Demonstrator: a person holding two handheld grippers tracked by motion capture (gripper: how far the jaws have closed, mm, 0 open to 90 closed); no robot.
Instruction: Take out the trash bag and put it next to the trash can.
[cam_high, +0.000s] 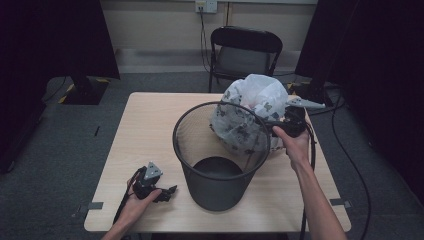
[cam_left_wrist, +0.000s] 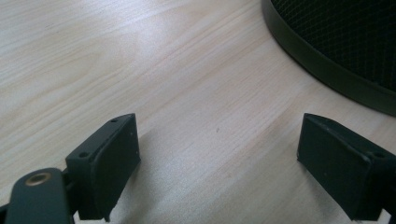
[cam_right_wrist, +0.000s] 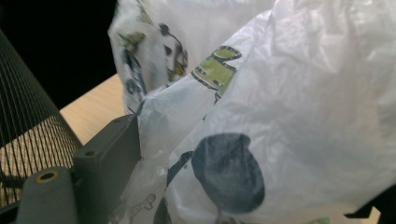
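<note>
At the centre of the tabletop (cam_high: 140, 125): black wire-mesh wastebasket (cam_high: 220, 155), upright, empty, solid dark floor visible through the mouth. Just beyond its far-right rim, toward the far right corner: crumpled white plastic bag (cam_high: 250, 112) printed with dark and green cartoon figures, bunched against the outside of the mesh, not yet over the rim. At the right edge: right claw (cam_high: 280, 125), closed on a fold of the bag; in the right gripper view, film (cam_right_wrist: 289, 116) pressed against the left jaw, second jaw hidden behind the plastic. Near the front left corner: left claw (cam_high: 167, 191), resting low on the wood, jaws spread wide and empty, pointing toward the base of the basket (cam_left_wrist: 336, 60).

Step in hand, judged: lining the basket with the bag. For a clean result: lift the gripped edge above the rim before moving it inward, to avoid snagging film on the wire; find the open mouth of the bag rather than a mid-body fold; bring in the left claw to steady the basket or take the opposite edge; spread the mouth over the rim all round, pushing the body down inside. Risk: tipping the light basket by dragging sideways.

Lettering: none legible; print on the bag pictorial, no brand or label readable on basket or claws.
</note>
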